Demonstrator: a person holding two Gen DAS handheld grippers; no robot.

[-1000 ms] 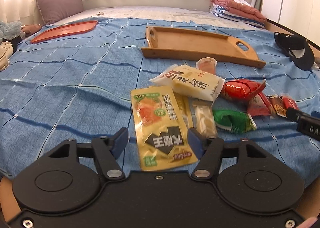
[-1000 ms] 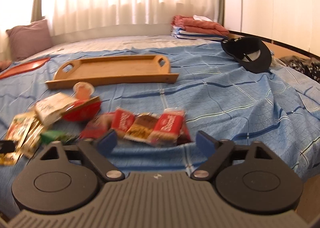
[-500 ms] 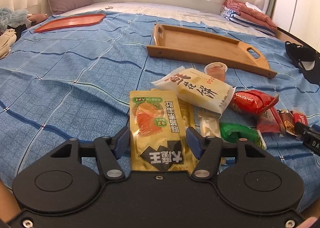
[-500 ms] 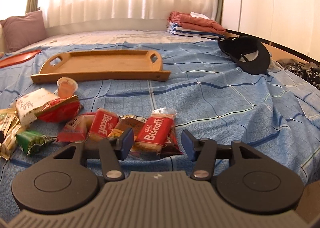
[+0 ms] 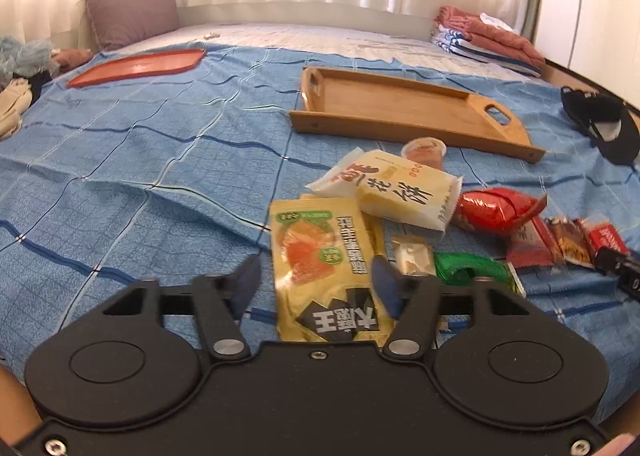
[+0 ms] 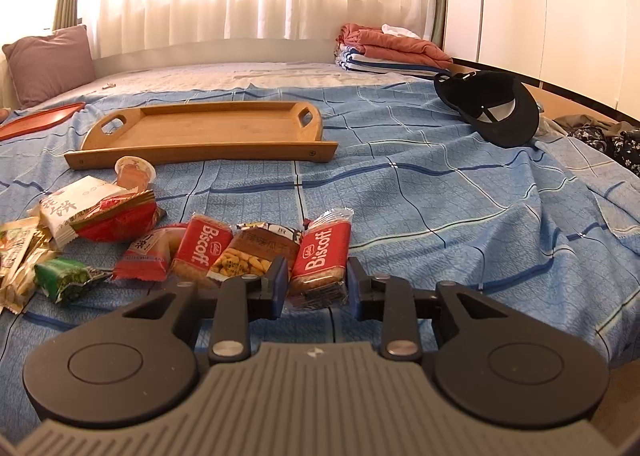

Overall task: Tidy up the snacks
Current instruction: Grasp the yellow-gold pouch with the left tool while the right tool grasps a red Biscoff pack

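Note:
Loose snacks lie on the blue bedspread in front of an empty wooden tray (image 5: 400,112). My left gripper (image 5: 315,286) straddles the near end of a yellow pouch (image 5: 320,248). Its jaws are opening, with the right pad at the pouch's edge and the left pad clear of it. My right gripper (image 6: 317,284) is closing on a red Biscoff packet (image 6: 320,256), both pads against its sides. A second Biscoff packet (image 6: 204,252) and a peanut packet (image 6: 252,252) lie just left of it. A white packet (image 5: 400,188), red bag (image 5: 496,208), green packet (image 5: 468,268) and jelly cup (image 5: 424,150) sit between the grippers.
An orange tray (image 5: 136,66) lies at the far left of the bed near a mauve pillow (image 5: 128,8). A black cap (image 6: 492,108) rests at the right, and folded clothes (image 6: 392,48) are stacked at the back right by the curtain.
The right jaws came in from wide open onto the Biscoff packet. The left jaws narrowed around the yellow pouch, then widened a little; the pouch now sits nearer the right pad.

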